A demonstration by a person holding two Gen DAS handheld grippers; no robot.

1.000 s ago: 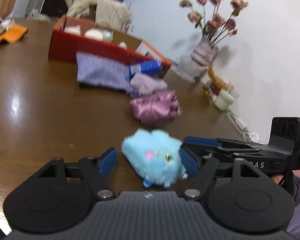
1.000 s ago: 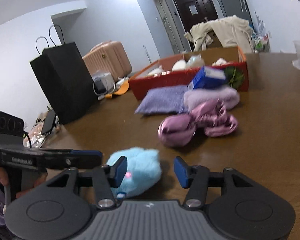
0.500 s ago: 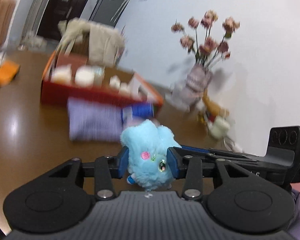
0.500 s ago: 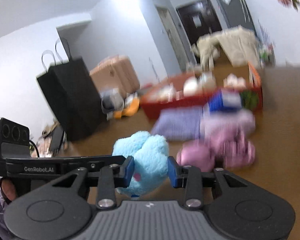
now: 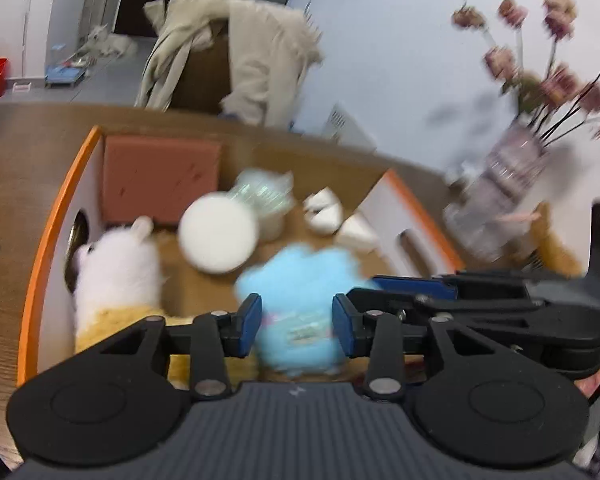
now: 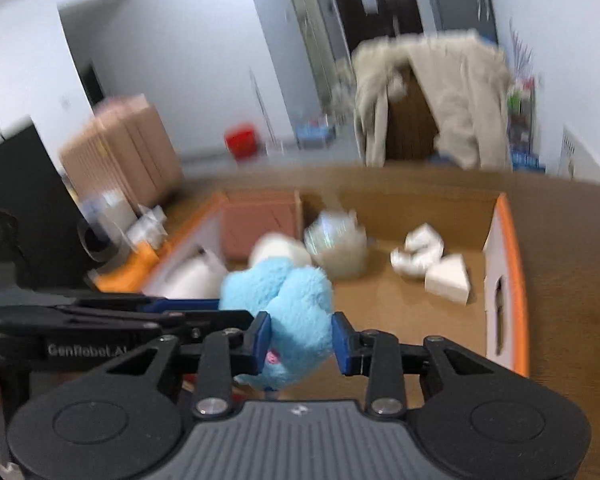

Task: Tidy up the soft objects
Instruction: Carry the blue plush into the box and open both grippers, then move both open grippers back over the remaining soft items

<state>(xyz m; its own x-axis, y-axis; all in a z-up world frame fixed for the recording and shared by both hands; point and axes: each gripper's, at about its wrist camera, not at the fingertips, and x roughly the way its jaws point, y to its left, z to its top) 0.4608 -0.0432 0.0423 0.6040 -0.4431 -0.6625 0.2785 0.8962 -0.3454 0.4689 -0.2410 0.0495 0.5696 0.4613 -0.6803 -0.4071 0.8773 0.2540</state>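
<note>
Left wrist: blue plush now over box.

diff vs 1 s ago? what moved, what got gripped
The blue plush toy was lying on the table between open jaws; now both the left gripper and the right gripper are shut on it, and it has been lifted and carried forward over the orange-rimmed cardboard box. Unchanged: the box contents, including the white plush, stay put.

Plush toy sat btwn both grippers at frame bottom-centre, above box; round pad behind, vase at right.
</note>
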